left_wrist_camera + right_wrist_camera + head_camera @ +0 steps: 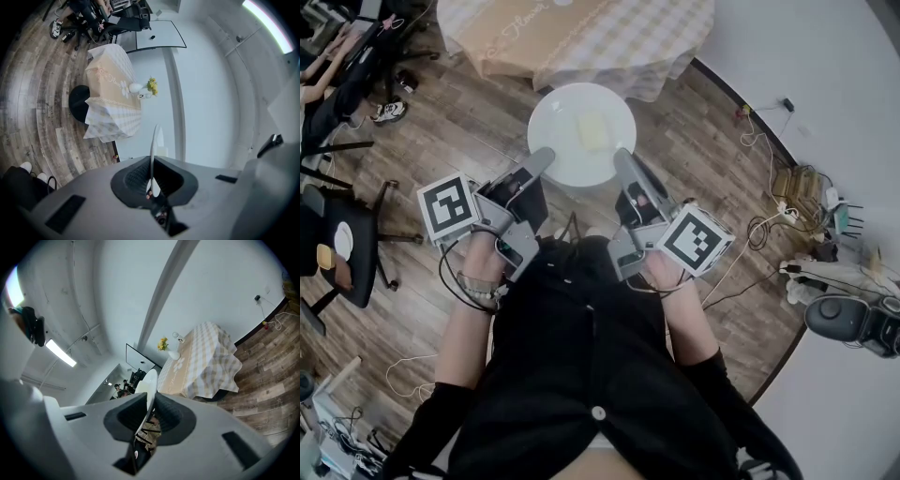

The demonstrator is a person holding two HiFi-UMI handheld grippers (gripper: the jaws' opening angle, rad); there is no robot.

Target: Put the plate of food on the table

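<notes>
The plate (581, 134), carrying a pale yellow piece of food (592, 130), is held above the wood floor (459, 122), just short of the cloth-covered surface (581, 37) on the far side. The left gripper (542, 157) has its jaws closed on the plate's left rim. The right gripper (622, 157) has its jaws pinching the right rim.

Faint script on the cloth, coded markers on the cubes

The cloth (581, 42) beyond the plate (581, 133) carries one pale cursive line near its edge. It seems to begin "Flow"; the rest is too faint to read. The cube left of the plate (448, 208) and the cube right of it (697, 239) show black-and-white square code markers.
</notes>
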